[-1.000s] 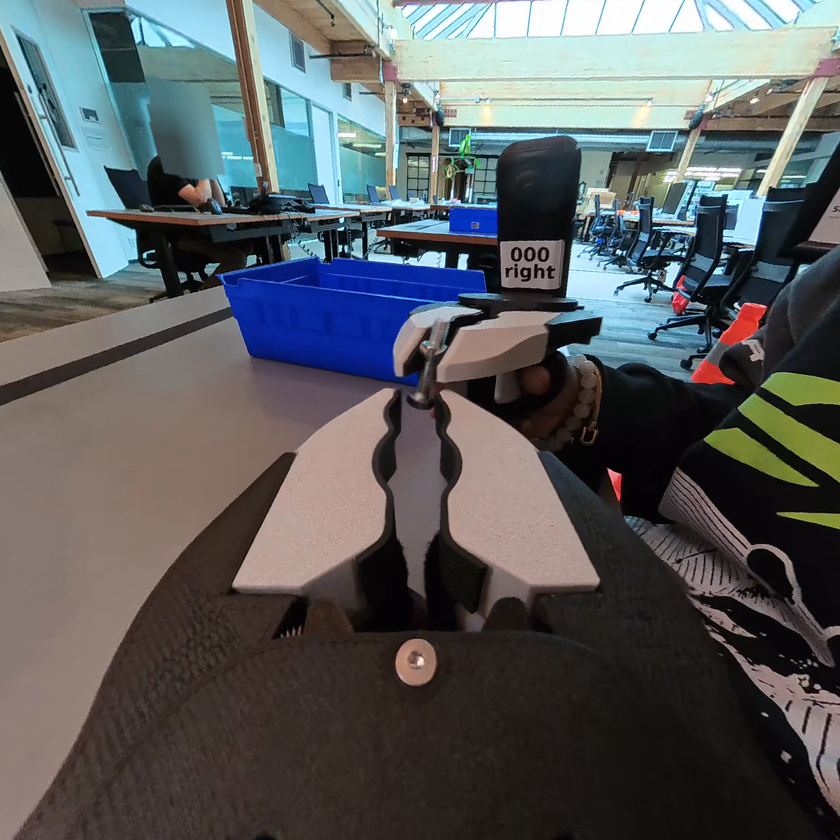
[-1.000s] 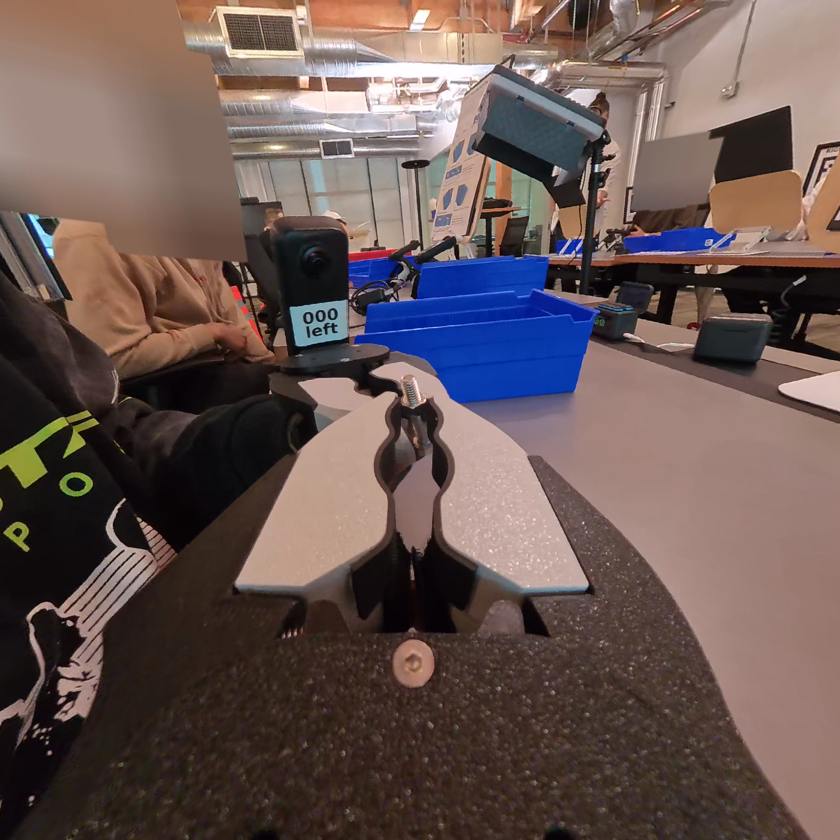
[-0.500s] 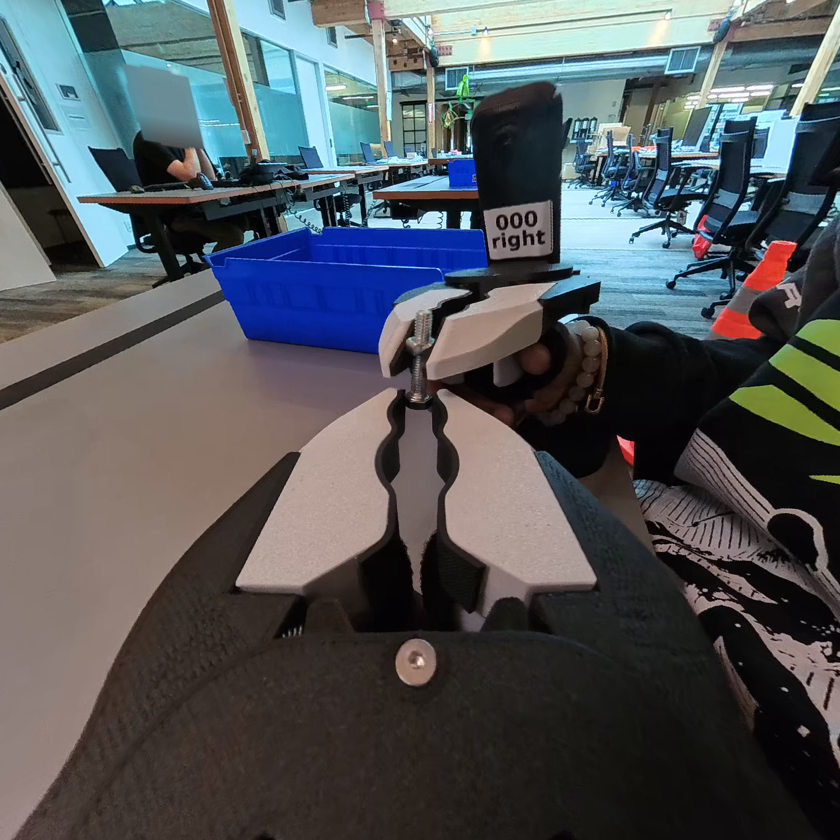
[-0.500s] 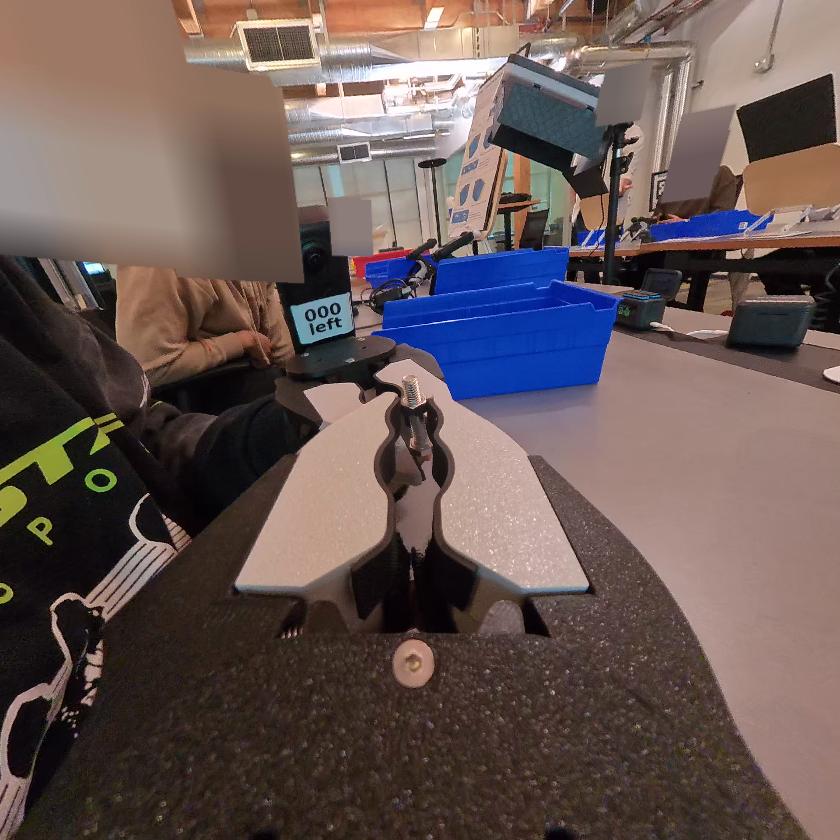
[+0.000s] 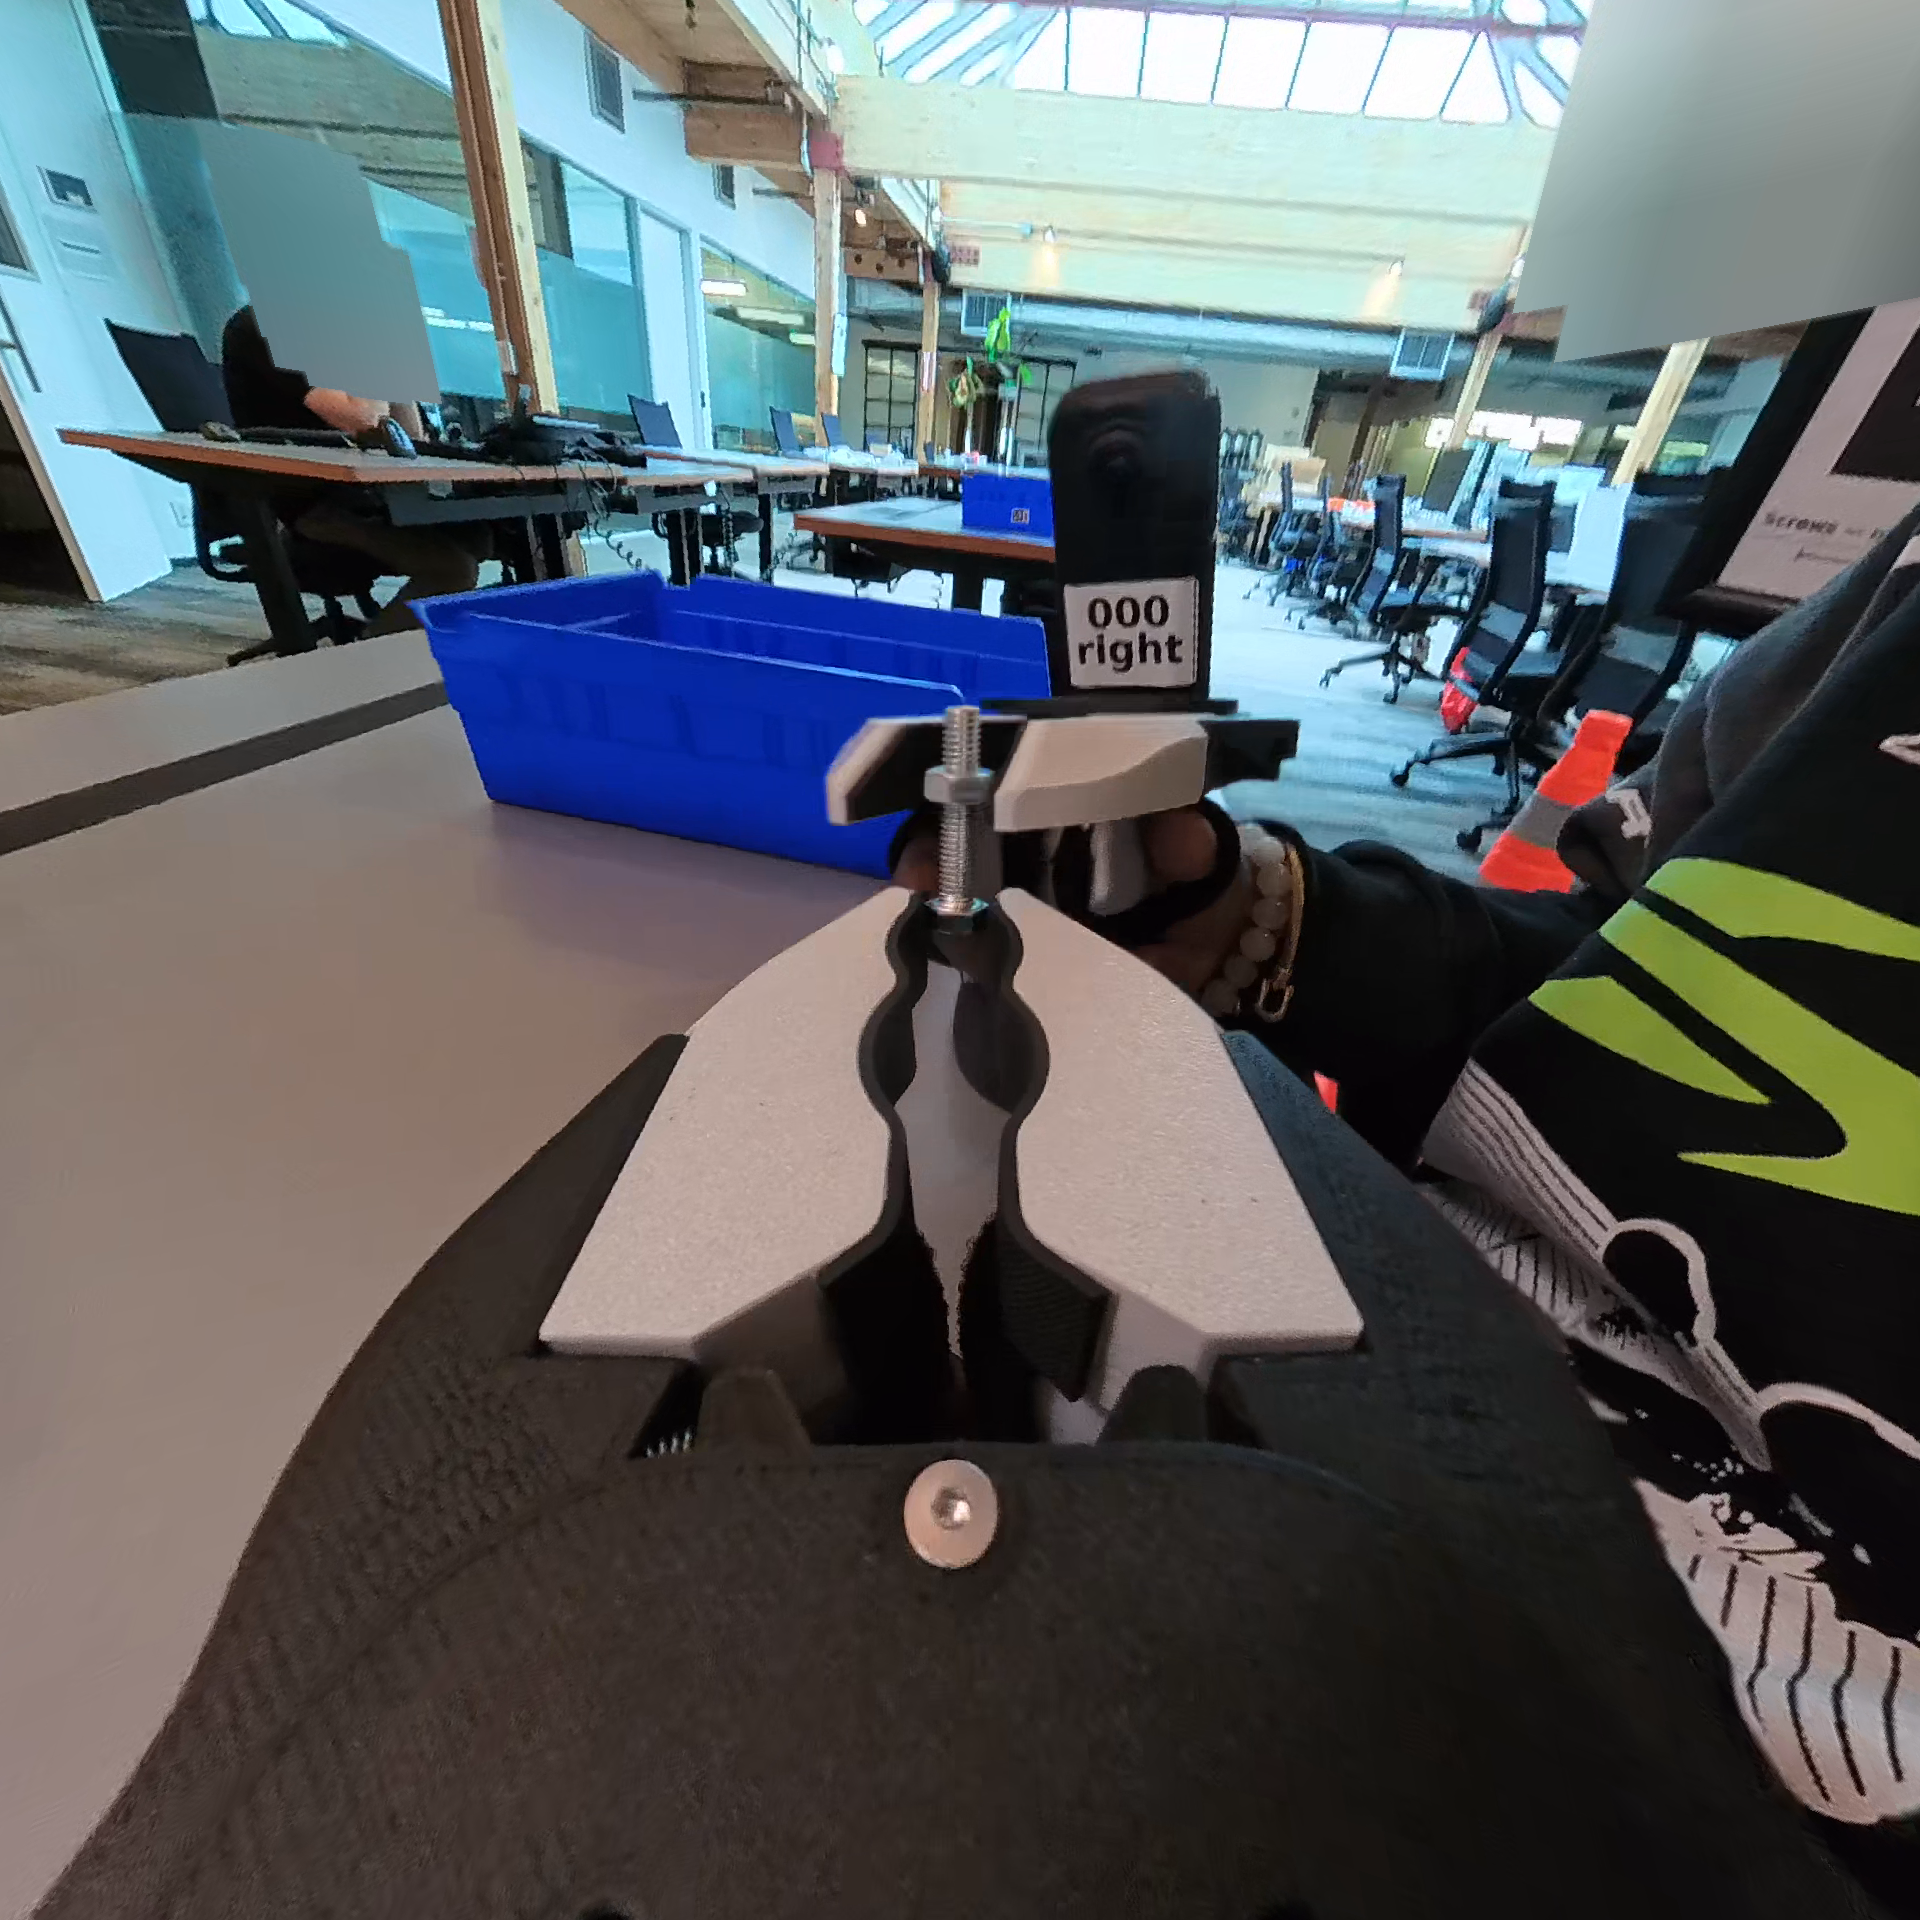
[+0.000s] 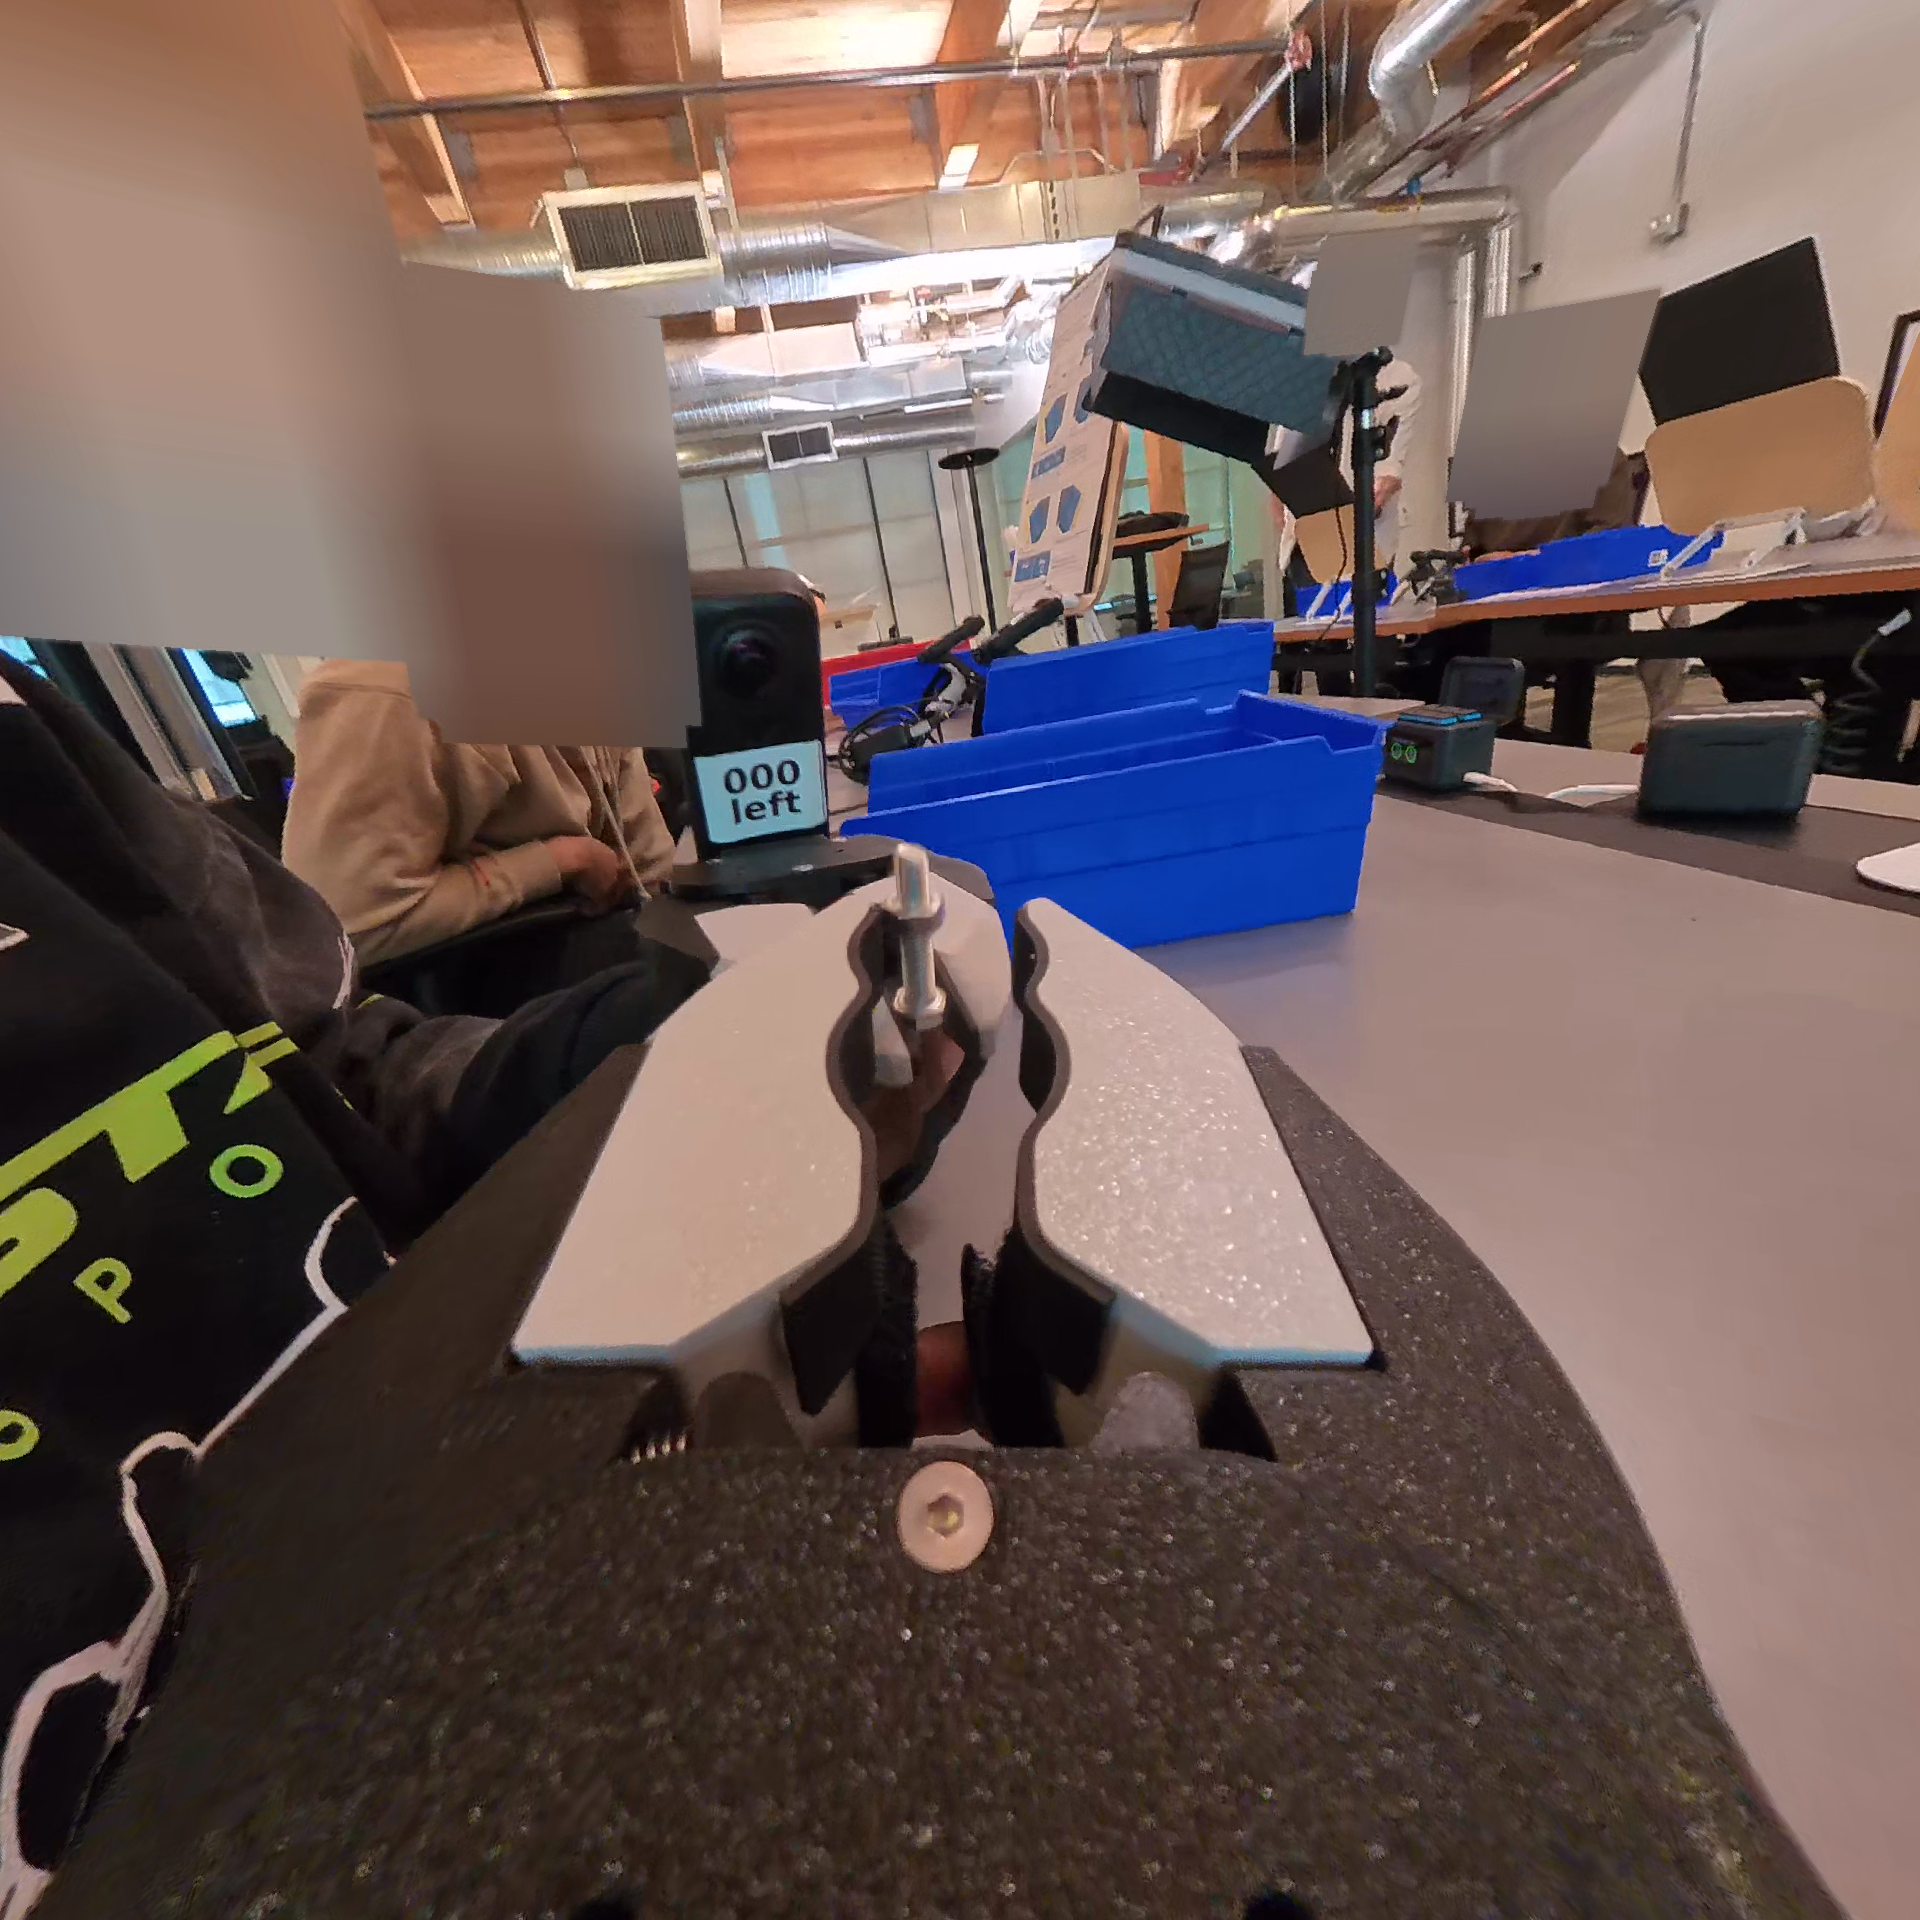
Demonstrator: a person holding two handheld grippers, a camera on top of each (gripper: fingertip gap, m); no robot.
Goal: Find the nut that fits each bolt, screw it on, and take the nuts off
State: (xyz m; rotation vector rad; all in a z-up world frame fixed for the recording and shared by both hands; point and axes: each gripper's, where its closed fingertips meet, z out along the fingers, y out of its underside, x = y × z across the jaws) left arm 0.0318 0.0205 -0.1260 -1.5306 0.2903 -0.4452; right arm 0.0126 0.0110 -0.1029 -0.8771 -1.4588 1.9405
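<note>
A silver bolt [image 5: 958, 847] stands upright, with its head pinched between the tips of my left gripper [image 5: 958, 920], which is shut on it. A silver nut [image 5: 961, 787] sits on the thread near the top. My right gripper [image 5: 951, 771] comes in from behind with its fingers on either side of the nut. In the right wrist view, my right gripper [image 6: 948, 920] is open. There the bolt [image 6: 914, 961] and nut [image 6: 912, 914] stand near the left finger, and the right finger [image 6: 1049, 935] is clear of them.
A blue bin [image 5: 675, 717] stands on the grey table [image 5: 260, 987] just behind the grippers and also shows in the right wrist view [image 6: 1143, 842]. Two dark devices [image 6: 1730, 758] sit at the table's far right. A person in a tan hoodie [image 6: 468, 821] sits beyond on the left. Both grippers' tips are close together, under 4 cm apart.
My right gripper was shut around the bolt's upper thread and has now spread its fingers, letting go. My left gripper stays shut on the bolt's head. The nut now shows on the thread.
</note>
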